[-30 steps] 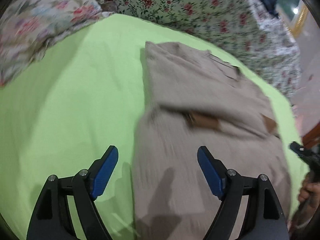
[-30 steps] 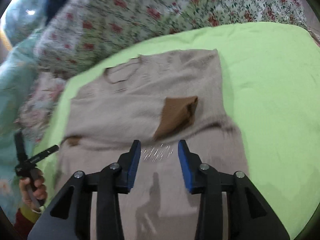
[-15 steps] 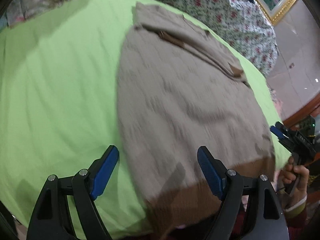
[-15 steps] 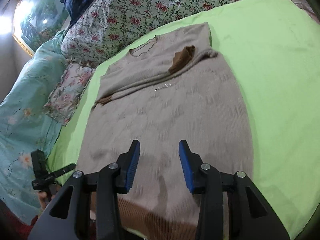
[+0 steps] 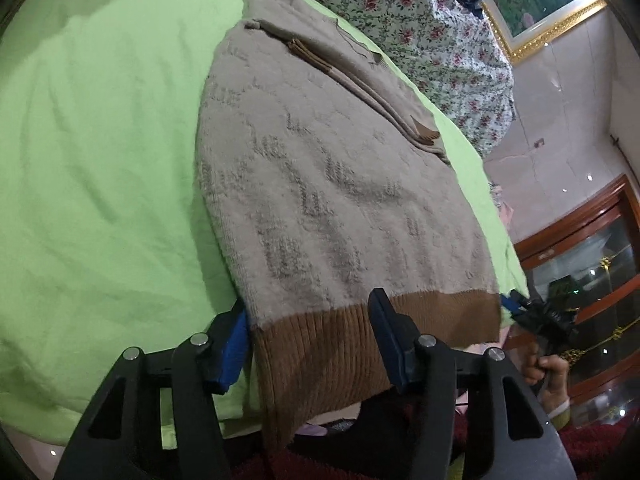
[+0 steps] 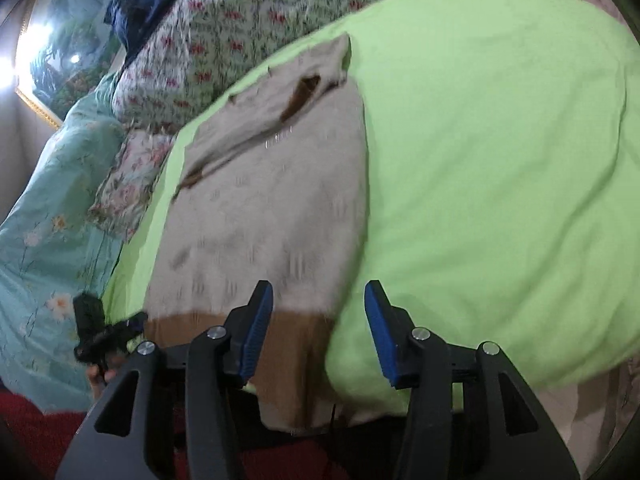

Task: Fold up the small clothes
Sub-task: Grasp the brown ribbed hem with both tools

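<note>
Lime-green bedding covers the bed (image 5: 100, 168), with flowered quilts piled along its far side. On it lies a beige knitted sweater (image 5: 320, 184), its sleeves already folded across the chest. Its long axis runs from the neck, far off at twelve o'clock, straight back to the brown ribbed hem (image 5: 332, 344), which droops over the bed's near edge at six o'clock.

That hem is what the coming move turns on, and both tongs sit right at it. The left tongs (image 5: 310, 344) have just been closing and now straddle one corner of the hem: one blue pad lies outside the sweater's side edge, the other on top of the ribbing, so cloth sits between the jaws. I cannot tell whether the pads already pinch it.

The right tongs (image 6: 318, 332) have just been opening and stand apart at the opposite corner. One pad hovers over the brown band, the other over bare green sheet, with the sweater's side edge between them but nothing clamped.

Judged from this, each hand is placed to take its own hem corner and carry it towards twelve o'clock, over the folded sleeves.
</note>
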{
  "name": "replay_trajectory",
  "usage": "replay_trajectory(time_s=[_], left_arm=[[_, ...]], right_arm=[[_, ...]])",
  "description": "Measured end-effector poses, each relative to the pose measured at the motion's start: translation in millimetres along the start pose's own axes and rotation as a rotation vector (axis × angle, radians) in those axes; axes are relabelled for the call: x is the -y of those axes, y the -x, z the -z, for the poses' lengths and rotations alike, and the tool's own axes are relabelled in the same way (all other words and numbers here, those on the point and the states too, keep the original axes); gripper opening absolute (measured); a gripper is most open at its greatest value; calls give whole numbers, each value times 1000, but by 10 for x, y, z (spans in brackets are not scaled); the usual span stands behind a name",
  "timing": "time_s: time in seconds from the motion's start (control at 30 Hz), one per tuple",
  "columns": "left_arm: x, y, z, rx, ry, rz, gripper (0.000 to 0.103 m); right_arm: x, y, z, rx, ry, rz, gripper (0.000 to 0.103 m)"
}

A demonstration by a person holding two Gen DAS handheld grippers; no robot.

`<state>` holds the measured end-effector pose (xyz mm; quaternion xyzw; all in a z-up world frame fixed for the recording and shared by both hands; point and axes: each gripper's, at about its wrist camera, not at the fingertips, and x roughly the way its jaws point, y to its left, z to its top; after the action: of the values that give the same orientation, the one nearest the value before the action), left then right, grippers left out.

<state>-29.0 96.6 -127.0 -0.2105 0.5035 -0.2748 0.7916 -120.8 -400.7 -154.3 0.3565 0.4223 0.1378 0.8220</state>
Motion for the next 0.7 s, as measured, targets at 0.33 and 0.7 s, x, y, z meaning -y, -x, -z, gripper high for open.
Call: replay_trajectory(time_s=[0.33,0.7], left_arm=[[92,-109,42,-100,-115,-5,12],[101,240,137,48,-88,24,5]], right_arm=[[-19,-447,106,-72,-17,-221,43],[80,-264,107,-90,18,-185,7]])
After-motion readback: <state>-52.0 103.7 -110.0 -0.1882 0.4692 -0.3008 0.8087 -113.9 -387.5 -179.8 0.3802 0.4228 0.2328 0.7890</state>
